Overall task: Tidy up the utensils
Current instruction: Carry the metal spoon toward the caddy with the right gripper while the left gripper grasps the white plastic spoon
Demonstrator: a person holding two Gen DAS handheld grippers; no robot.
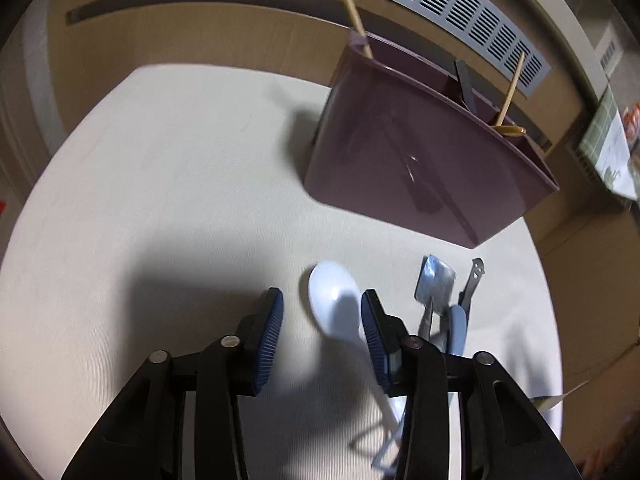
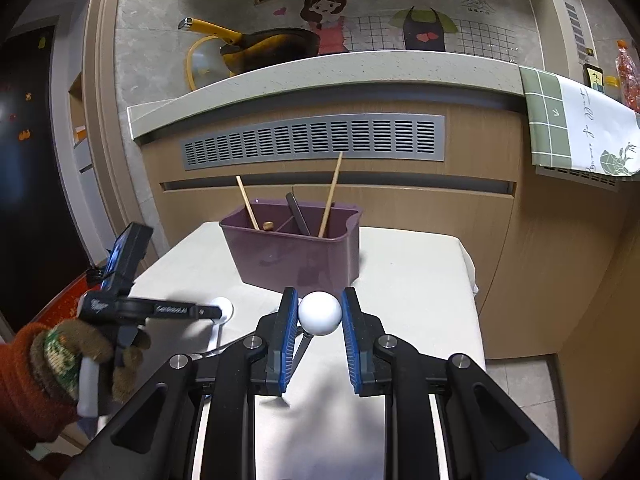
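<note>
A white spoon point(image 1: 334, 300) lies on the pale table point(image 1: 160, 200), its bowl between the fingers of my left gripper point(image 1: 322, 300), which is open; the handle runs under the right finger. In the right wrist view a gloved hand holds that left gripper point(image 2: 212, 312) low over the same spoon point(image 2: 222, 308). My right gripper point(image 2: 320, 294) is shut on a white round-headed utensil point(image 2: 320, 313), held above the table in front of the purple utensil holder point(image 2: 292, 256). That holder point(image 1: 400, 168) contains two chopsticks point(image 2: 331, 192) and a dark utensil point(image 2: 298, 214).
Several more utensils lie right of the spoon: a metal spatula-like piece point(image 1: 434, 280), a slim metal tool point(image 1: 474, 280) and a blue handle point(image 1: 458, 332). Behind the table stands a wooden counter with a vent grille point(image 2: 312, 140), a wok point(image 2: 272, 50) and a checked towel point(image 2: 580, 120).
</note>
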